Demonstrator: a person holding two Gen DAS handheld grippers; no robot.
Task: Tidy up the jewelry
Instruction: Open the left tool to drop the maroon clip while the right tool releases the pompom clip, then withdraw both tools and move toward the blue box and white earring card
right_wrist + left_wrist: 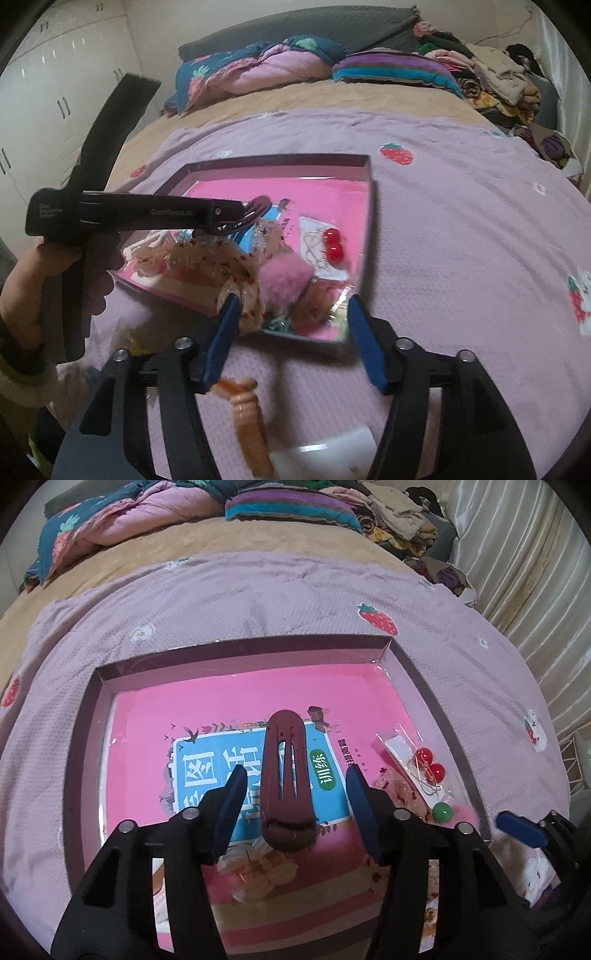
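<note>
Tongs of the left hand (295,794) stood apart astride a dark red hair clip (286,779), apparently just set inside the pink tray (255,653) for sorting. Right tongs (291,328) gaped empty above an orange spiral hair tie (247,417) on the bed; beyond lay red bead earrings (428,762).

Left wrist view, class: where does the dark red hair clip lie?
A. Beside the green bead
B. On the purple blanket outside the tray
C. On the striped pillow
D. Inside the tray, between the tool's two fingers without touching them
D: the dark red hair clip rests on the tray floor, clear of both blue fingers.
</note>
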